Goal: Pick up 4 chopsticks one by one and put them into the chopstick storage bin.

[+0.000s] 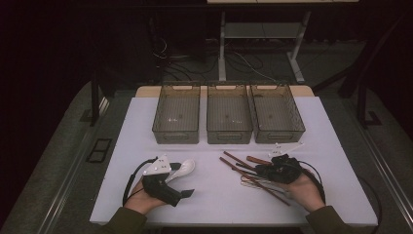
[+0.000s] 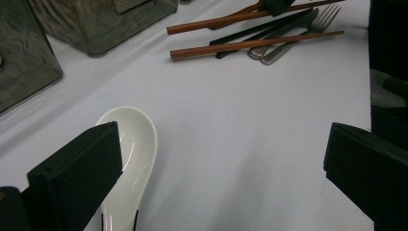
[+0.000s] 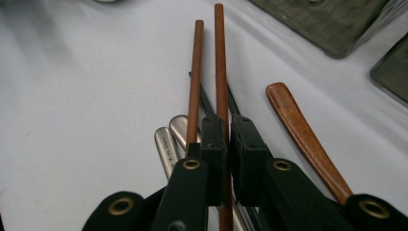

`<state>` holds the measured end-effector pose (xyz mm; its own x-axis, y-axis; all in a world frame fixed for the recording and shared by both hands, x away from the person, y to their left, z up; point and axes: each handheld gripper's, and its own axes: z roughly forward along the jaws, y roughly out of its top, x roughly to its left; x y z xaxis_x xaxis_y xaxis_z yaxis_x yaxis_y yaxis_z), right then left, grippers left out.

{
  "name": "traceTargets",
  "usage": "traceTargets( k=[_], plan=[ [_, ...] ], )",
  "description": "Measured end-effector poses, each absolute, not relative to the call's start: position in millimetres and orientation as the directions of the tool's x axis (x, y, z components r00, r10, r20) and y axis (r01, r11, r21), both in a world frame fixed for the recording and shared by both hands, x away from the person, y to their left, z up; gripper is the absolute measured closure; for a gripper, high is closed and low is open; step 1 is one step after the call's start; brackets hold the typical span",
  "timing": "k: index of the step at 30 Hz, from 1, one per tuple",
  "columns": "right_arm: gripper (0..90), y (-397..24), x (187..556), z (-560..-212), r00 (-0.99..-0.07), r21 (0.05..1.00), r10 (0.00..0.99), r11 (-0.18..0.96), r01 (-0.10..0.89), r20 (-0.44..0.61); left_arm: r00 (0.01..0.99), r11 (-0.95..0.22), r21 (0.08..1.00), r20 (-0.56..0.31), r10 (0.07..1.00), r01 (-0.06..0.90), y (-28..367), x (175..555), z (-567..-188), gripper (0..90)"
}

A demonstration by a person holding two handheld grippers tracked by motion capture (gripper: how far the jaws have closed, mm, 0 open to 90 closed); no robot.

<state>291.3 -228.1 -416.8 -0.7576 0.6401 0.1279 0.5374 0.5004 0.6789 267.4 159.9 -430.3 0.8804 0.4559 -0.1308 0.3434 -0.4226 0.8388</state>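
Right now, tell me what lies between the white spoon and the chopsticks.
Bare white table, as the high view shows, between white spoon and chopsticks.

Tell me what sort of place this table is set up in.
Probably a lab or recording room, not a kitchen: a white table with three empty bins lined up, loose cutlery, and cables trailing on the carpet behind.

Three bins (image 1: 229, 119) stand in a row at the surface's (image 1: 214, 200) 12 o'clock edge. A white spoon (image 1: 181, 170) lies at 8 o'clock.
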Motion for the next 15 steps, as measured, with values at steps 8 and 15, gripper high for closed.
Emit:
traceTargets(
  k=[8,15],
  plan=[
    [84.5,-232.4,291.3,-410.1,-0.757,0.696,0.638,0.480,0.534,0.141,0.886,-0.440,0.830,-0.131,0.444,0.343,158.0,266.9,-432.6,0.0],
    [84.6,-232.5,291.3,-403.2,-0.763,0.710,0.631,0.472,0.523,0.142,0.888,-0.444,0.829,-0.127,0.441,0.339,157.6,266.9,-433.0,0.0]
  ],
)
